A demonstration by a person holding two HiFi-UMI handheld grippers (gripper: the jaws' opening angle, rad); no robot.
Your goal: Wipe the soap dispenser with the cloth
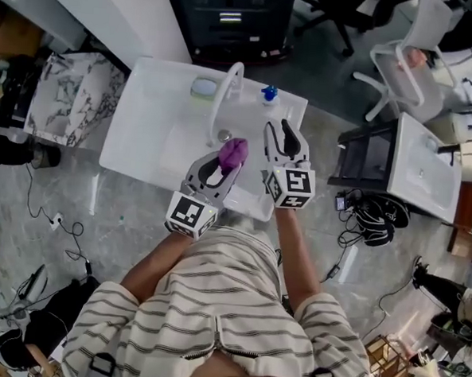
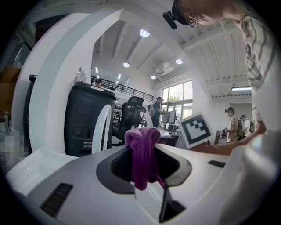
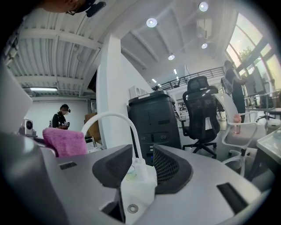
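The soap dispenser (image 1: 269, 98), a small bottle with a blue pump, stands on the back right corner of the white sink unit (image 1: 146, 91). My left gripper (image 1: 231, 156) is shut on a bunched purple cloth (image 1: 235, 150) over the basin; in the left gripper view the cloth (image 2: 142, 149) hangs between the jaws of that gripper (image 2: 145, 147). My right gripper (image 1: 278, 130) hovers just in front of the dispenser, jaws apart and empty. In the right gripper view that gripper (image 3: 141, 154) frames the faucet (image 3: 115, 118), and the cloth (image 3: 64, 140) shows at the left.
A curved white faucet (image 1: 226, 87) rises at the sink's back, with a pale soap dish (image 1: 204, 87) to its left. A marble-patterned box (image 1: 70, 98) sits to the left, a second white sink unit (image 1: 425, 167) and a chair (image 1: 403, 58) to the right. Cables lie on the floor.
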